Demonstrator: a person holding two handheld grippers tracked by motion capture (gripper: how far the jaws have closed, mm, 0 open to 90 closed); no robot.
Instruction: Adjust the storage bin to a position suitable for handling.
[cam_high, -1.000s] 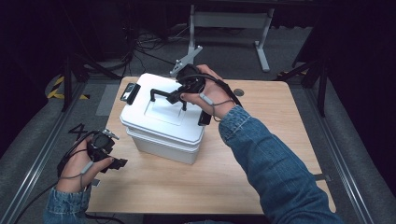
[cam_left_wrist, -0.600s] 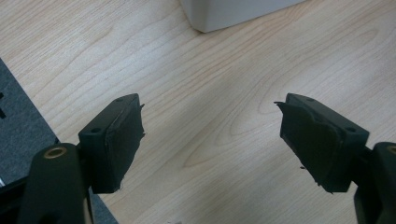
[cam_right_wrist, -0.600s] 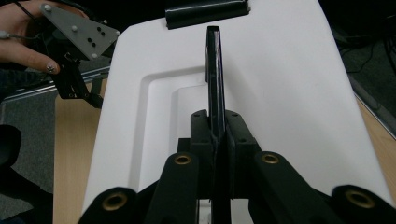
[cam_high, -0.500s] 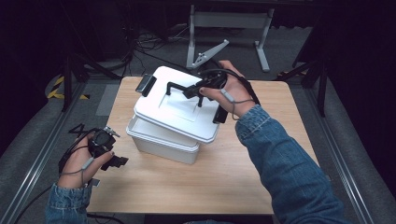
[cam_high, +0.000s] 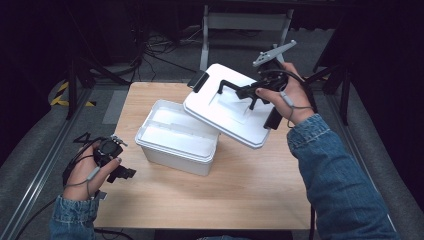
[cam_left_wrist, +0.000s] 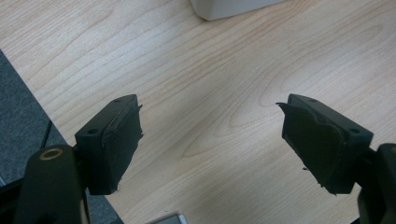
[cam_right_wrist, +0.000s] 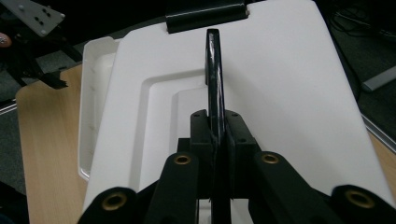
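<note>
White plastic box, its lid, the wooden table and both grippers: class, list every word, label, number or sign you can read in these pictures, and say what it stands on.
None: no readable text in these pictures.
White plastic box: plain, no label.
White lid with black handle, clamped in the right gripper: no print.
Light wooden table: bare grain.
Open left gripper: black pads, no marking.
Yellow-and-black floor stripes: a hazard pattern, no words.

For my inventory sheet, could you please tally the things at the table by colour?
White: 2, the box and its lid.
Black: 3, the lid's handle, the left claw, the right claw.
Total: 5.
</note>
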